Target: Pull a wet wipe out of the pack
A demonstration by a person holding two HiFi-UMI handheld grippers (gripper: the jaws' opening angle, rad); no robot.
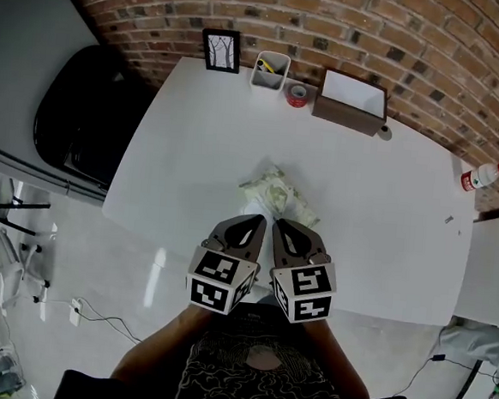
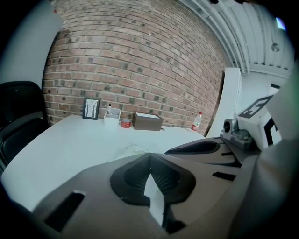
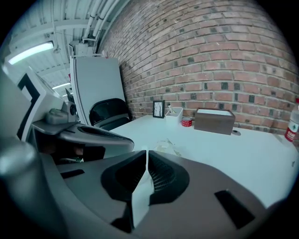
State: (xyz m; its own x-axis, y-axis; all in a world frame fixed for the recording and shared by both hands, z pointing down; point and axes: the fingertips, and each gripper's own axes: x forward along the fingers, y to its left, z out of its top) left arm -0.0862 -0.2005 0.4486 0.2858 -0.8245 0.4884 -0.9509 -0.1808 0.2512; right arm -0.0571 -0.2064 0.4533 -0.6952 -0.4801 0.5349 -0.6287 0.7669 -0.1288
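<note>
Biggest worry: nothing pins the pack [image 1: 274,188] down. It just lies loose on the tabletop [image 1: 193,147], mid-width and nearer the front edge, so a hard tug could drag it toward that edge, or pull a second sheet out with the first; with both grippers on one thin sheet, pulling them apart could rip it. Left gripper [image 1: 255,220]: jaws pressed together on a white sheet, looks like the wipe [image 1: 260,205]; right gripper [image 1: 280,223]: same deal, jaws closed with a white strip pinched between them.
</note>
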